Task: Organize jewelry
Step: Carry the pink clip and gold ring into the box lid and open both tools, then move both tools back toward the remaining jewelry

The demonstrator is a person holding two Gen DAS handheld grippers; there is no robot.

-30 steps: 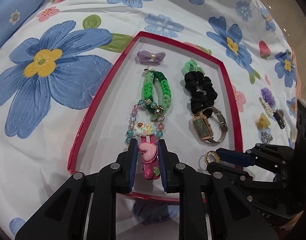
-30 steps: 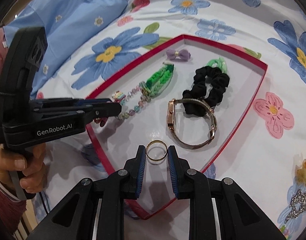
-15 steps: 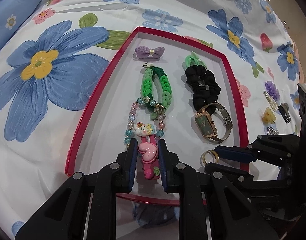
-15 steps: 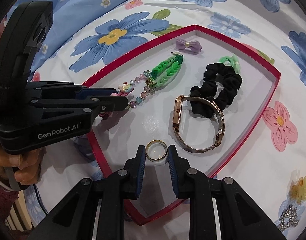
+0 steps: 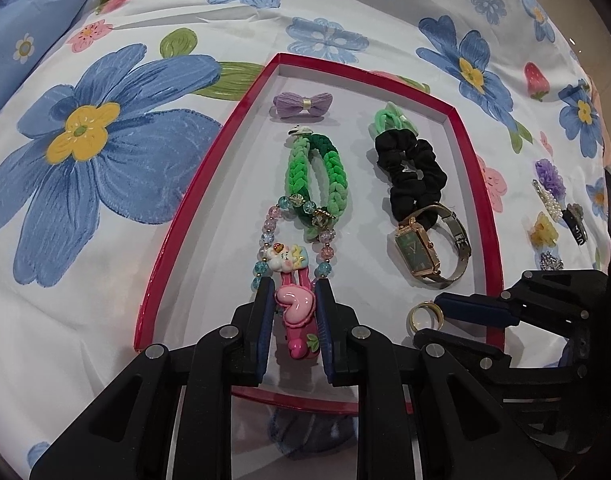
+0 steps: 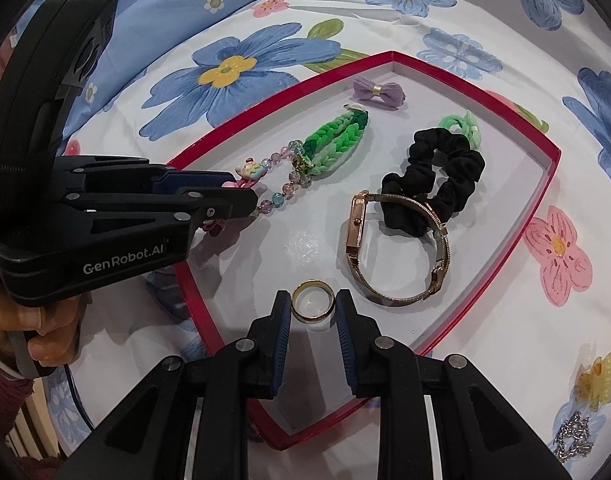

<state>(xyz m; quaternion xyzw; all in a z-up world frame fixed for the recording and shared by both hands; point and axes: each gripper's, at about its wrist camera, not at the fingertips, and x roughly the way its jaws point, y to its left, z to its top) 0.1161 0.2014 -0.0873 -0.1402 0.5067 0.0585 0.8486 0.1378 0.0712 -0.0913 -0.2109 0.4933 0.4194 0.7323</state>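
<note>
Here, in the left wrist view the left claw [image 5: 294, 312] pinches a pink hair clip [image 5: 296, 314] low at the near end of the red tray [image 5: 177, 216], apparently mid-placement, while in the right wrist view the right claw [image 6: 313, 308] pinches a gold ring [image 6: 312, 300] over the tray's near floor, so each next needs to spread and lift away.

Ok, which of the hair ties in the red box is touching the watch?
The black scrunchie: its lower end meets the watch band. The braided green tie lies apart to the left, overlapped by the bead bracelet.
</note>
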